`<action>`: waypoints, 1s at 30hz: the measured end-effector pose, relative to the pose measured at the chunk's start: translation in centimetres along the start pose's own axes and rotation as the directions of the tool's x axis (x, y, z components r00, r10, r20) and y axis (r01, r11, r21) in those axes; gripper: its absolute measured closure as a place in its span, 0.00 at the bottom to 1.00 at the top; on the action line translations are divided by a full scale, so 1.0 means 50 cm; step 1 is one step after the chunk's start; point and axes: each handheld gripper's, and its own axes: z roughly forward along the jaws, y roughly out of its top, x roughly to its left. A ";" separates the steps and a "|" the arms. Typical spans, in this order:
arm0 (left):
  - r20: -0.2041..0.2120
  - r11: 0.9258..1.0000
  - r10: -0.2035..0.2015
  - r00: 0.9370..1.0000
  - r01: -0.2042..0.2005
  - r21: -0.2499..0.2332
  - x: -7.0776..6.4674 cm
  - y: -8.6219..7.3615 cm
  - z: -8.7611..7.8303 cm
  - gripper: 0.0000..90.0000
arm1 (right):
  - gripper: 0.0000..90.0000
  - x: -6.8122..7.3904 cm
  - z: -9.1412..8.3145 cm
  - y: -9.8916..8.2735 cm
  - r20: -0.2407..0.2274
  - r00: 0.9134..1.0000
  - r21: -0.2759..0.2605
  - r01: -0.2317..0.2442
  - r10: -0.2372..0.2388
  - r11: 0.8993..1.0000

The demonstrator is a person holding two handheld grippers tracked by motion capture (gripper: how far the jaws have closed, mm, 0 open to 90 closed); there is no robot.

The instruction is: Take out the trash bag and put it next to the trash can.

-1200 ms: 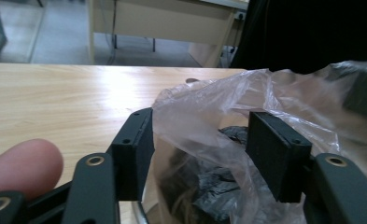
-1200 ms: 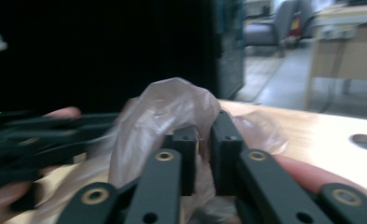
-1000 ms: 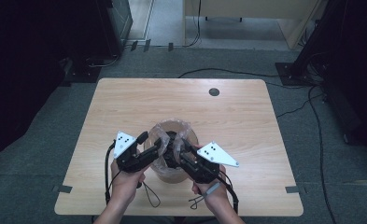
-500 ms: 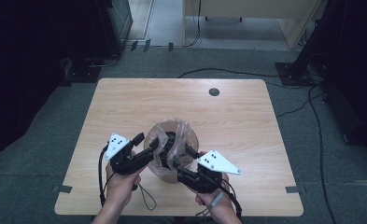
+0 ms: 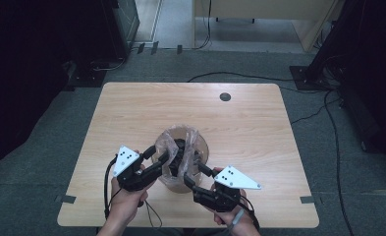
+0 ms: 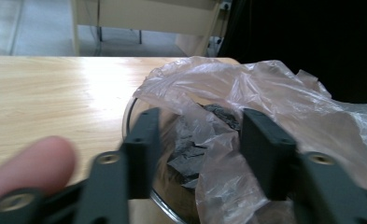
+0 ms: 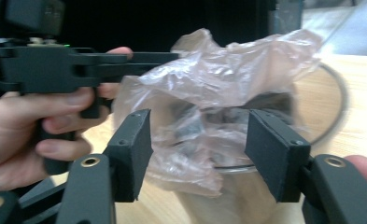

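on the table [image 5: 131,113]: near the person's edge, everything below;
bowl [image 5: 200,147]: clear, round, dark pieces inside;
plastic bag [image 5: 173,142]: crumpled, draped in and over the bowl;
left gripper [image 5: 162,156]: jaws just been closing, part open, bag between them;
right gripper [image 5: 194,173]: jaws part open, bag between, not pinched

You work with two grippers, the left gripper [image 5: 157,156] and the right gripper [image 5: 194,177], at one clear container [image 5: 204,151] holding one plastic bag [image 5: 173,142], on one wooden table [image 5: 131,113].
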 end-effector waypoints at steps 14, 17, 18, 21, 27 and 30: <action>0.054 0.999 -0.034 0.998 0.034 0.008 0.010 0.005 -0.006 0.87 | 0.31 0.051 0.038 0.008 -0.038 0.999 0.035 0.026 -0.025 0.999; 0.089 0.999 -0.048 0.995 0.048 0.004 0.014 0.010 -0.015 0.79 | 0.28 0.070 0.059 0.014 0.028 0.998 0.062 0.051 -0.053 0.997; 0.116 0.999 -0.053 0.992 0.054 -0.002 0.015 0.011 -0.019 0.74 | 0.27 0.074 0.064 0.016 0.039 0.998 0.069 0.052 -0.055 0.996; 0.151 0.999 -0.037 0.988 0.035 0.011 0.008 0.014 -0.025 0.61 | 0.27 0.080 0.074 0.019 0.050 0.998 0.074 0.032 -0.035 0.997; 0.128 0.999 -0.017 0.992 0.012 0.039 0.004 0.015 -0.019 0.57 | 0.25 0.082 0.082 0.018 0.071 0.996 0.086 0.044 -0.050 0.995; 0.095 0.999 -0.025 0.995 0.021 0.042 0.005 0.018 -0.016 0.83 | 0.24 0.089 0.086 0.016 0.082 0.994 0.093 0.066 -0.074 0.993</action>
